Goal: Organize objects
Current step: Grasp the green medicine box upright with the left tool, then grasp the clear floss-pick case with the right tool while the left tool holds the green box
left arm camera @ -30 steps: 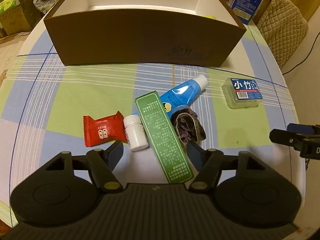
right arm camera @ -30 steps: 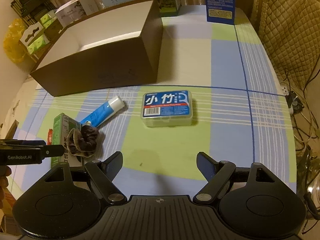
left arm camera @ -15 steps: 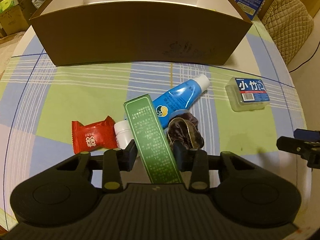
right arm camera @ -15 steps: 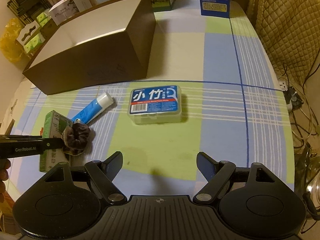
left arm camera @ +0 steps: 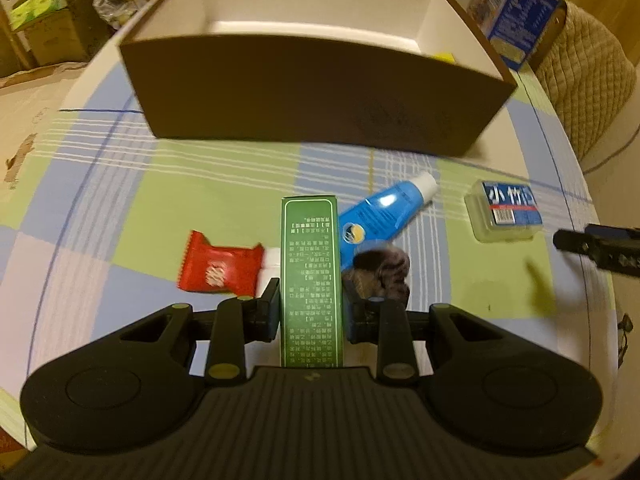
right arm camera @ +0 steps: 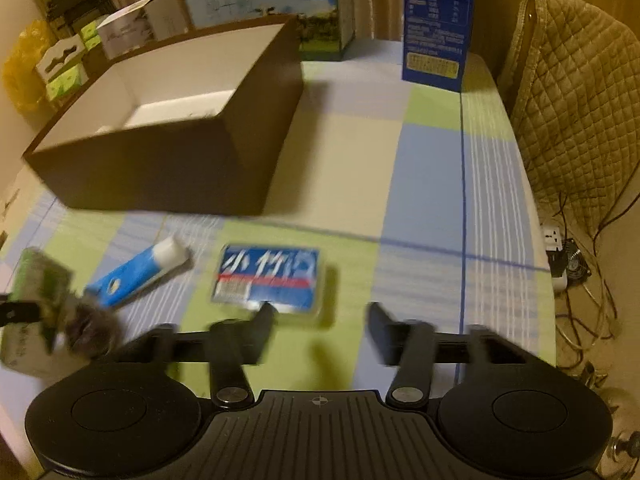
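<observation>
My left gripper (left arm camera: 310, 304) is shut on a long green box (left arm camera: 310, 272), which points straight ahead between the pads, above the checked cloth. Around it lie a red candy packet (left arm camera: 218, 270), a mostly hidden white bottle (left arm camera: 270, 258), a dark scrunchie (left arm camera: 382, 270) and a blue tube (left arm camera: 380, 208). The open brown box (left arm camera: 304, 96) stands behind them. My right gripper (right arm camera: 322, 312) hovers just short of a clear case with a blue label (right arm camera: 272, 280). Its jaws are closing with nothing between them, and the left fingertip overlaps the case's near edge.
A tall blue carton (right arm camera: 438, 20) and a milk carton (right arm camera: 260, 0) stand at the table's far end. A quilted chair (right arm camera: 572, 92) is close to the right edge, with a power strip (right arm camera: 560, 256) and cables on the floor below.
The left jaws closed on the green box, which now points straight ahead. The right gripper moved forward to the clear case and its jaws narrowed.
</observation>
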`<state>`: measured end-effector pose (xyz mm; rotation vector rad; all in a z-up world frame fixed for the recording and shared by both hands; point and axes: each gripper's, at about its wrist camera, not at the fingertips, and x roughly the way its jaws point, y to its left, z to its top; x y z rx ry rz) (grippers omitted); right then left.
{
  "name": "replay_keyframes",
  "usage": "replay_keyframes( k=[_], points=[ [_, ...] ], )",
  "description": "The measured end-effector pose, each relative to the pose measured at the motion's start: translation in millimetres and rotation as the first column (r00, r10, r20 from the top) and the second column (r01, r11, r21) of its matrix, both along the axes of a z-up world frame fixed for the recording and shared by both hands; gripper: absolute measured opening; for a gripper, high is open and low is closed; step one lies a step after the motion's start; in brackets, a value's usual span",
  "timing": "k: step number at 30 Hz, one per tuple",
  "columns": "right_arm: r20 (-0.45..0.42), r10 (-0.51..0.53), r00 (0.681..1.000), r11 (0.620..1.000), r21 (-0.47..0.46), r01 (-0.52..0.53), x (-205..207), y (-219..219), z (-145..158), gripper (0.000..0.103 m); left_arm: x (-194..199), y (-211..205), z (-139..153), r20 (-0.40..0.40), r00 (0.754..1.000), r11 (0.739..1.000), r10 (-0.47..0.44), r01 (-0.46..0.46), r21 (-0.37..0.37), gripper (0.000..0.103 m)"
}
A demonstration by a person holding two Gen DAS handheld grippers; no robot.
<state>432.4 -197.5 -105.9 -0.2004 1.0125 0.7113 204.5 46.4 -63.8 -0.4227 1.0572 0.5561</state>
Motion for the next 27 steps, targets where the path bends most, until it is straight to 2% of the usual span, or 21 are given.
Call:
replay_keyframes(
  k=[2,5,9,16,22,27],
  points=[
    [-0.007,0.006,1.0,0.999,0.034,-0.005,12.3,2.3,-2.8,0.02,-4.2,4.8,7.1,0.016,1.0,1.0,0.019,-0.02,0.013,0.025],
    [-0.01,0.025,1.0,0.998,0.065,-0.024,27.3,10.2,-7.8,0.011,-8.2,14.2,14.6,0.029,0.998,0.998,0.05,-0.051,0.032,0.025],
    [-0.033,0.025,0.999,0.992,0.126,-0.021,44.2,17.3,-14.6,0.01,-10.9,26.5,18.5,0.029,0.995,0.994,0.091,-0.092,0.053,0.025],
    [-0.186,0.036,0.982,0.982,0.191,0.0,53.7,15.9,-31.0,0.01,-13.4,39.8,17.7,0.018,0.992,0.99,0.126,-0.127,0.067,0.025],
    [-0.292,0.088,0.952,0.972,0.234,-0.018,23.9,2.2,-37.6,0.01,-10.1,45.8,14.7,0.013,0.992,0.989,0.128,-0.129,0.069,0.025],
    [-0.329,0.128,0.936,0.972,0.227,-0.053,-9.6,0.5,-32.5,0.011,-6.4,48.2,11.4,0.004,0.993,0.99,0.122,-0.122,0.066,0.025]
  ],
)
